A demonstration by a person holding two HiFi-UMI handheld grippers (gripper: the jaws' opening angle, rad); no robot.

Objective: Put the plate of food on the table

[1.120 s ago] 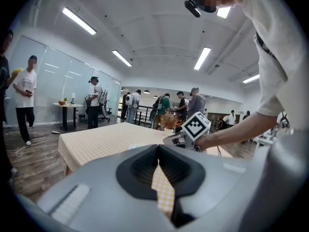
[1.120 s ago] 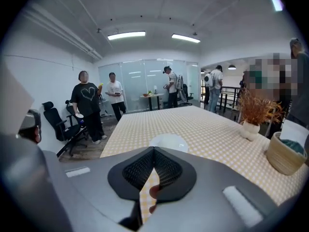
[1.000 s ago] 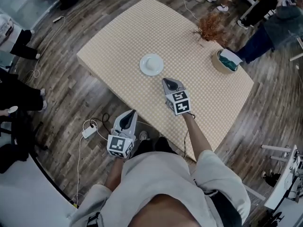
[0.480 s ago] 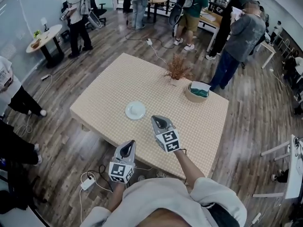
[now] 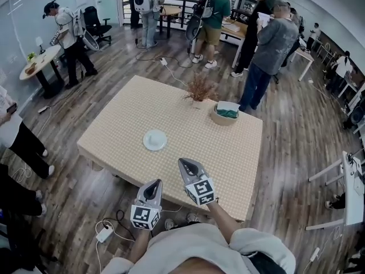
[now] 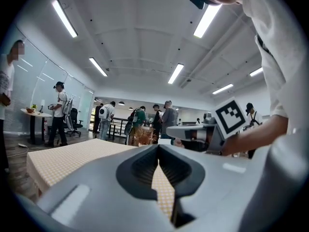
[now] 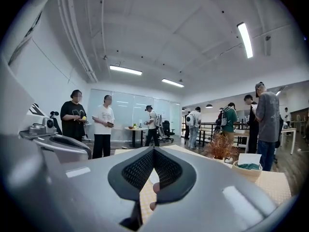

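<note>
A white plate (image 5: 154,140) rests on the table (image 5: 125,116), which wears a checkered cloth, left of its middle. Both grippers hover at the table's near edge, apart from the plate and pointing level across the room. My left gripper (image 5: 154,183) hangs just off the edge; its jaws (image 6: 158,148) meet at the tips with nothing between them. My right gripper (image 5: 183,162) is over the near edge, right of and nearer than the plate, jaws (image 7: 153,151) shut and empty. The right gripper's marker cube (image 6: 231,117) shows in the left gripper view.
A dried plant (image 5: 199,88) and a basket with a green cloth (image 5: 225,113) stand at the table's far side. Several people (image 5: 268,44) stand beyond it and at the left. A round side table (image 5: 35,60) is far left. A power strip (image 5: 104,233) and cables lie on the floor.
Both grippers have risen and drawn back from the plate to the table's near edge, the right one farther. The head view has lifted, showing the room and people.
</note>
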